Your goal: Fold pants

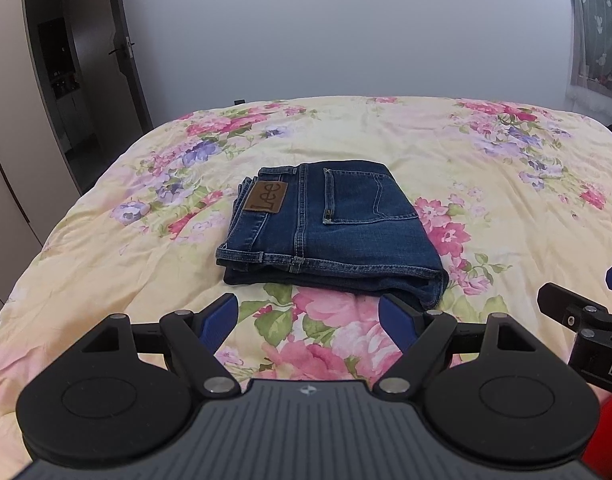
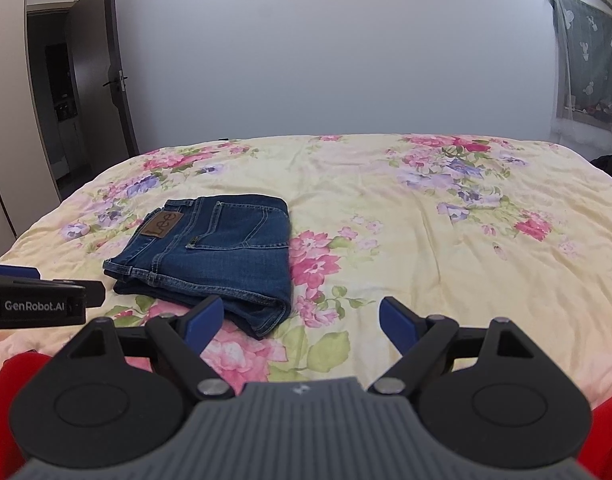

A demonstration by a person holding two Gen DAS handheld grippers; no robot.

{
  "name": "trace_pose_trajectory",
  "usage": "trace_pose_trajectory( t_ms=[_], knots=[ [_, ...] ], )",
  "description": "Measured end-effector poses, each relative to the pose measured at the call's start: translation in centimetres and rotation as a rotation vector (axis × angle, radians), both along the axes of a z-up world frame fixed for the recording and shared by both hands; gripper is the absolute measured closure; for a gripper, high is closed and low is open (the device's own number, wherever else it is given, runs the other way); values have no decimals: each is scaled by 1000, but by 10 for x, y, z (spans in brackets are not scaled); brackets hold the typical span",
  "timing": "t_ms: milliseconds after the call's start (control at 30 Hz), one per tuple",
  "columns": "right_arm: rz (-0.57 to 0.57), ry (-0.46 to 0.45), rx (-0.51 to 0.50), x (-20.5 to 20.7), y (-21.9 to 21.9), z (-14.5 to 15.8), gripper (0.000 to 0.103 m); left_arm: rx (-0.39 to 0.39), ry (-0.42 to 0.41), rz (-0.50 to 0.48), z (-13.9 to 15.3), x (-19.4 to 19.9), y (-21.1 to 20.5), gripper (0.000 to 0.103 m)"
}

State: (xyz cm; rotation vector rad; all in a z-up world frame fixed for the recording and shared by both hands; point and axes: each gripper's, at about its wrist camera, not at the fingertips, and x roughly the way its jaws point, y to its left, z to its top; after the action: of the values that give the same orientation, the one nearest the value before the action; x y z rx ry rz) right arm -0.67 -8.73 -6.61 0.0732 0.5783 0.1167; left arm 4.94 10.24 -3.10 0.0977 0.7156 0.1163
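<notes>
The Lee jeans (image 1: 329, 232) are seen folded on the floral bedspread (image 1: 485, 184); the left gripper (image 1: 307, 320) and right gripper (image 2: 296, 320) are held nearby, jaws apart, empty.

I see dark blue jeans (image 1: 337, 220) with a brown patch (image 1: 266, 197), pale yellow bedspread (image 1: 385, 132) in pink and purple florals, blue pads (image 1: 220, 322), grey wall (image 1: 325, 28).
</notes>
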Motion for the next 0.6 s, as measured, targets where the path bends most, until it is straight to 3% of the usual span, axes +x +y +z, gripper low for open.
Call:
trace_pose_trajectory(
  t_ms=[600],
  knots=[
    [-17, 6, 21, 2, -5, -2, 21, 8, 10, -16, -1, 1, -8, 9]
  ],
)
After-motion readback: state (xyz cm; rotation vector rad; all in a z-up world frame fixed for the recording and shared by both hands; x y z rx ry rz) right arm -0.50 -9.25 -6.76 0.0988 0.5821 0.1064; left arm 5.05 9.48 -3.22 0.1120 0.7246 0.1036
